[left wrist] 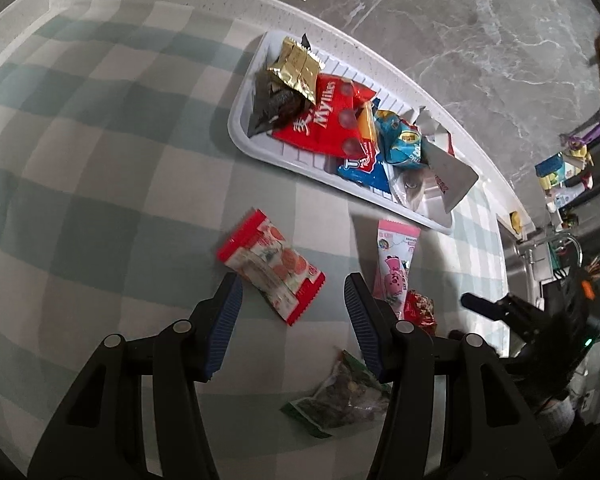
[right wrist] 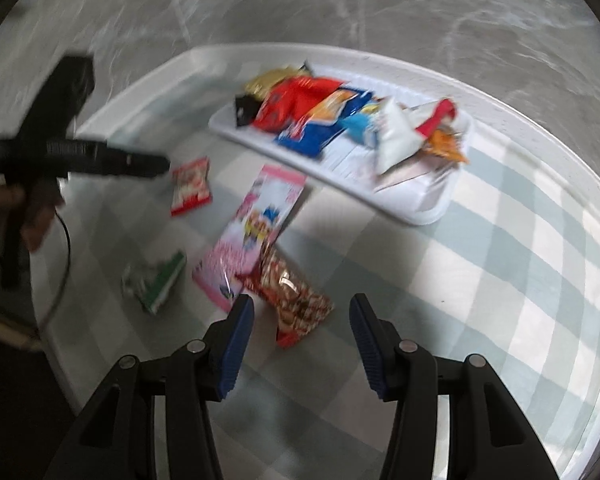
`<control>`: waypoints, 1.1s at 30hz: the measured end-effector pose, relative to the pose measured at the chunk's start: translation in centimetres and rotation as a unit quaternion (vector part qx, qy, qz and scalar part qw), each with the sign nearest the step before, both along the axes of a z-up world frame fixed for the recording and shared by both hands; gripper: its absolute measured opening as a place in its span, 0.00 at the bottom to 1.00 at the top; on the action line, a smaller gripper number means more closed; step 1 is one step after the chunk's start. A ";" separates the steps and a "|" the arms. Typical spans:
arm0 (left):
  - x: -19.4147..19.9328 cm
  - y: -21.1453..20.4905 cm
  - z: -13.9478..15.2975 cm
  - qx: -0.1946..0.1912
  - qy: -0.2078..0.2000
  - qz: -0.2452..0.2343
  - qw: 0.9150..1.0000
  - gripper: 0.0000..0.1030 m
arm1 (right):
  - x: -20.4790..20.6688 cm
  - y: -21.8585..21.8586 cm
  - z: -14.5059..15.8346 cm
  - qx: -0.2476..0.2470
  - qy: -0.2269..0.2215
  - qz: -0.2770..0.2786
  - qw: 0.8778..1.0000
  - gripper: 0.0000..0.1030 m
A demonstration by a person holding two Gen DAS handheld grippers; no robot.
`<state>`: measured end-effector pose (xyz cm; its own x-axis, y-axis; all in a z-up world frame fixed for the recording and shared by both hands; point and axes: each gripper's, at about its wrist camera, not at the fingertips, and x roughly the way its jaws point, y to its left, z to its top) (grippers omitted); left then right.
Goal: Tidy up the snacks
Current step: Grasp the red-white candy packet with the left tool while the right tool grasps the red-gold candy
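Left gripper (left wrist: 292, 300) jaws spread wide, gripping nothing, poised over a red-and-white snack packet (left wrist: 271, 266) lying on the checked counter (left wrist: 100, 184). Right gripper (right wrist: 302, 322) jaws likewise apart and bare, just above a red nut packet (right wrist: 296, 300) touching a pink packet (right wrist: 252, 232). Nearby, a green packet (right wrist: 156, 284). Farther off, a white tray (left wrist: 260, 152) heaped with snacks, near the counter's far edge.

Checked table (left wrist: 100, 140) (round): white tray (left wrist: 244, 136), loose snack packets (left wrist: 270, 266).
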<state>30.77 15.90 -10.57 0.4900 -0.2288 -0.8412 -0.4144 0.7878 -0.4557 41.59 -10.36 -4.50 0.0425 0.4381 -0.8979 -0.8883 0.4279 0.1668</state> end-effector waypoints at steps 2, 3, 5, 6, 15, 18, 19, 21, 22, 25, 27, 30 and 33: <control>0.0 -0.4 -0.3 0.001 0.010 0.005 1.000 0.50 | -0.4 0.2 -0.5 -0.007 -0.013 0.016 1.000 0.51; 0.3 -0.4 -0.3 0.001 0.014 0.007 1.000 0.50 | -0.5 0.2 -0.7 -0.009 -0.019 0.025 0.999 0.51; 0.5 -0.9 -0.6 0.004 0.021 0.008 1.000 0.50 | -0.6 0.4 -1.0 -0.010 -0.023 0.036 0.999 0.51; 0.9 -0.9 -0.6 0.005 0.024 0.008 1.000 0.50 | -0.6 0.4 -1.1 -0.009 -0.024 0.041 0.999 0.51; 2.6 -1.5 -2.1 0.008 0.049 0.024 0.998 0.50 | -0.2 1.2 -1.9 -0.003 -0.021 0.069 0.997 0.51; 3.2 -1.6 -2.3 0.015 0.051 0.027 0.998 0.51 | -0.1 1.6 -2.1 -0.002 -0.020 0.078 0.997 0.51; 3.4 -1.5 -2.3 0.015 0.050 0.028 0.998 0.52 | -0.2 1.7 -2.2 -0.002 -0.020 0.079 0.997 0.51; 3.6 -1.4 -2.4 0.016 0.049 0.031 0.998 0.52 | -0.1 1.9 -2.2 0.000 -0.017 0.082 0.996 0.51; 3.7 -1.4 -2.4 0.016 0.049 0.033 0.998 0.52 | -0.1 2.0 -2.3 0.000 -0.015 0.083 0.996 0.51; 4.0 -1.4 -2.4 0.022 0.049 0.033 0.998 0.53 | 0.0 2.2 -2.5 0.003 -0.011 0.084 0.996 0.51; 4.3 -1.6 -2.3 0.031 0.050 0.030 0.998 0.53 | 0.0 2.3 -2.6 0.004 -0.008 0.084 0.996 0.51; 4.6 -1.9 -2.3 0.048 0.050 0.020 0.997 0.53 | 0.1 2.3 -2.9 0.001 -0.002 0.080 0.997 0.51; 4.9 -2.4 -2.3 0.072 0.049 0.003 0.996 0.53 | 0.4 2.2 -3.0 0.000 0.000 0.075 0.997 0.47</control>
